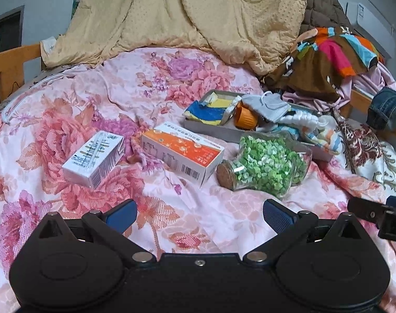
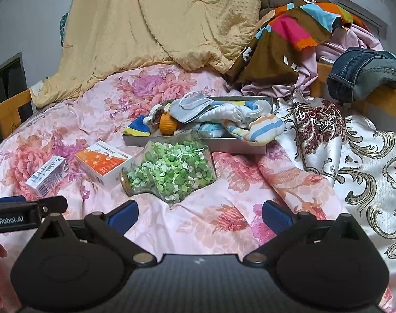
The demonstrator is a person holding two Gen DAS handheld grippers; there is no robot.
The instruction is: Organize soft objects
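Floral bed (image 1: 67, 120) — boxes (image 1: 181, 152), jar (image 1: 263, 165), perhaps tray (image 1: 211, 127)

The grey tray (image 2: 231, 144) is largely buried — a face mask (image 2: 191, 109) and striped cloths (image 2: 260, 127) cover its floor. Print on the orange box (image 1: 182, 151) is too small to read — the jeans (image 1: 388, 109) are cut off by the right edge.

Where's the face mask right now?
The face mask lies on top of the pile in the grey tray, beside the orange cup, behind the glass jar.
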